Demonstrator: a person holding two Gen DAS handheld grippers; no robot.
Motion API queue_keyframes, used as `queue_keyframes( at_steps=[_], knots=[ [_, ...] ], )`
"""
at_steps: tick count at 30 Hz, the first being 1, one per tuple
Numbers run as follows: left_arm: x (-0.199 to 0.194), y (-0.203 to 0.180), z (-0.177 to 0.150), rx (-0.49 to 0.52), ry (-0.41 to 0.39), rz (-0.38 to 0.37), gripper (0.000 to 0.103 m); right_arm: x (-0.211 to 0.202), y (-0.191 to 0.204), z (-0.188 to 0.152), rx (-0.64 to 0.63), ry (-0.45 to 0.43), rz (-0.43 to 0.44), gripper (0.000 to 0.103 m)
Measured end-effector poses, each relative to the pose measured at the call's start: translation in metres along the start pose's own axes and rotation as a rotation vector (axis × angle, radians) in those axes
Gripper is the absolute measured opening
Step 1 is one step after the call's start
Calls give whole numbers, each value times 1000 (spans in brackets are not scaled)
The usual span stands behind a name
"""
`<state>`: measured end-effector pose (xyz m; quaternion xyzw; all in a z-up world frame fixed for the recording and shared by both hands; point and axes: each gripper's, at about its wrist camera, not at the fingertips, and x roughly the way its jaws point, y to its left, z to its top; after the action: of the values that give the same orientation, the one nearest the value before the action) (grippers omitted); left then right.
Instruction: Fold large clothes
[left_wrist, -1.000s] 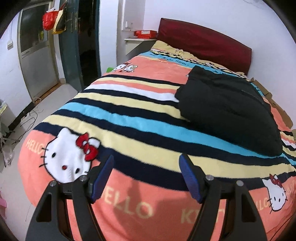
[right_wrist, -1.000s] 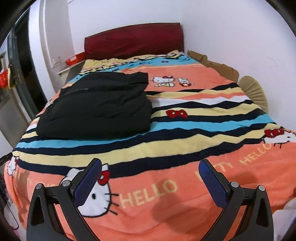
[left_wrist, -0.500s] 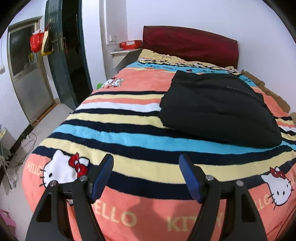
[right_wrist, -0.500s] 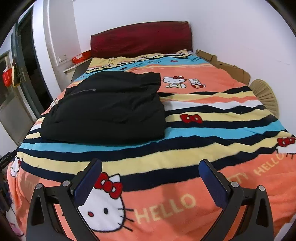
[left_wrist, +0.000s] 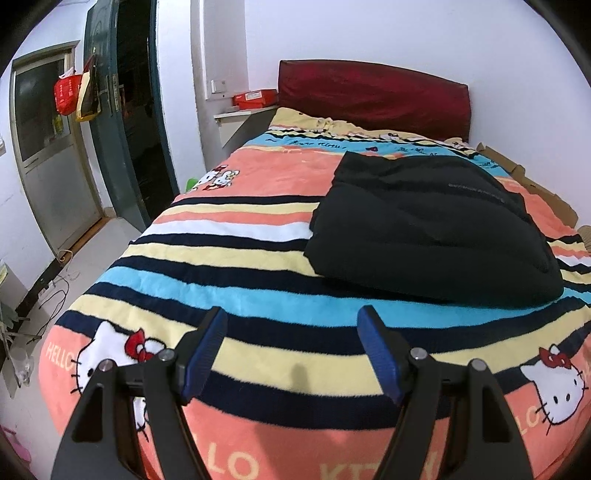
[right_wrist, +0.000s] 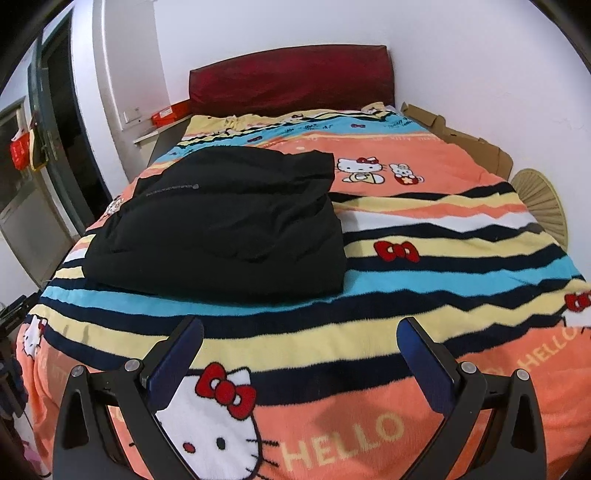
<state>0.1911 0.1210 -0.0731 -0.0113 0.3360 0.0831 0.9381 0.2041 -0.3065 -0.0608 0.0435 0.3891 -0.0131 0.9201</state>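
A black padded garment (left_wrist: 424, 229) lies folded in a thick block on the striped cartoon-cat blanket (left_wrist: 236, 258) of the bed; it also shows in the right wrist view (right_wrist: 229, 225). My left gripper (left_wrist: 293, 323) is open and empty, hovering above the foot of the bed, short of the garment and to its left. My right gripper (right_wrist: 301, 334) is open wide and empty, above the foot of the bed, short of the garment's near right corner.
A dark red headboard (left_wrist: 373, 96) stands against the far wall. A shelf with a red box (left_wrist: 255, 98) and an open doorway (left_wrist: 136, 122) are left of the bed. Cardboard (right_wrist: 458, 136) and a woven fan (right_wrist: 541, 199) lie along the right wall.
Both views have swung and drawn toward the middle of the bed, so the garment sits more centred and larger. Both grippers stay open and empty.
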Motion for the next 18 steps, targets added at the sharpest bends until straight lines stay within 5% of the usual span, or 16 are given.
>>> queue_keyframes(
  at_steps=[13,18],
  knots=[
    [62,15,49,-14,26,-35,72,47,-9,62,27,-28,43,103],
    [100,25,77,-87,64,-148,72,83,-21,85,46,-9,46,103]
  ],
)
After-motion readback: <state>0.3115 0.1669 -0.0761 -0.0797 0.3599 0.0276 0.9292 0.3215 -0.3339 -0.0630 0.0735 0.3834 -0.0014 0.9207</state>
